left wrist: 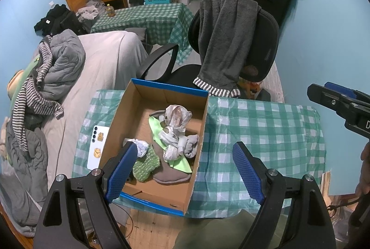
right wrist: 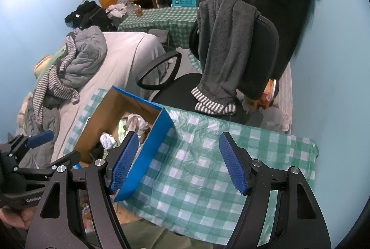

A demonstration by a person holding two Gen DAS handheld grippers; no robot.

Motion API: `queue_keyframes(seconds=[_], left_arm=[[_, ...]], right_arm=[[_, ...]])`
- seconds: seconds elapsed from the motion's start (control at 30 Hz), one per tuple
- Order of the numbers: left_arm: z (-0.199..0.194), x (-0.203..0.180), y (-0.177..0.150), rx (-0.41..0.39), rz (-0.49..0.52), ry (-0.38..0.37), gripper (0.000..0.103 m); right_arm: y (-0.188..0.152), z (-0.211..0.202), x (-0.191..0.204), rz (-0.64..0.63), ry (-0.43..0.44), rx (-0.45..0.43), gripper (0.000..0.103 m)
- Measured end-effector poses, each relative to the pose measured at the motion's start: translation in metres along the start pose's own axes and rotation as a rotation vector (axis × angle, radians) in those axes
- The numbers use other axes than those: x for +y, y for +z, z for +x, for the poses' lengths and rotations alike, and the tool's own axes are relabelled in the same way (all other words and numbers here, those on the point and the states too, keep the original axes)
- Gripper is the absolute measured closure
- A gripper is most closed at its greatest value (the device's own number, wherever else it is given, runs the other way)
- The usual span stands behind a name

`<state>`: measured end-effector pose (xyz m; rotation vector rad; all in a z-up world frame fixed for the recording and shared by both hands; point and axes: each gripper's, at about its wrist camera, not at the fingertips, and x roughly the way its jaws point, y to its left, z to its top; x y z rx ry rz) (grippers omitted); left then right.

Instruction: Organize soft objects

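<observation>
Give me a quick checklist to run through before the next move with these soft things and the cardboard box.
1. Left gripper open, nothing between its blue pads: ok.
2. Right gripper open and empty: ok.
3. Blue-edged cardboard box upright, open on the green checked tablecloth: ok.
4. Soft things inside the box, green knitted cloth, grey pad, crumpled white bags: ok.
5. Tablecloth right of the box free of loose soft items: ok.
6. White phone lying left of the box, close to the wall: not ok.
</observation>
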<state>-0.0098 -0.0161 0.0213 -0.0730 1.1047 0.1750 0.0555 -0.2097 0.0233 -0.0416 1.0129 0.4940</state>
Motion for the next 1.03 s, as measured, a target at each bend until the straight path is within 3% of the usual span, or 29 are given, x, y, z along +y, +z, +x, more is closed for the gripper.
queue_keyframes(seconds=[1.03], left_arm=[[-0.0004, -0.0019, -0.0002, 0.007, -0.002, 0.000, 0.017]], right_arm=[[0.0009, 0.0011, -0.0016, 0.004, 0.006, 0.002, 0.031]])
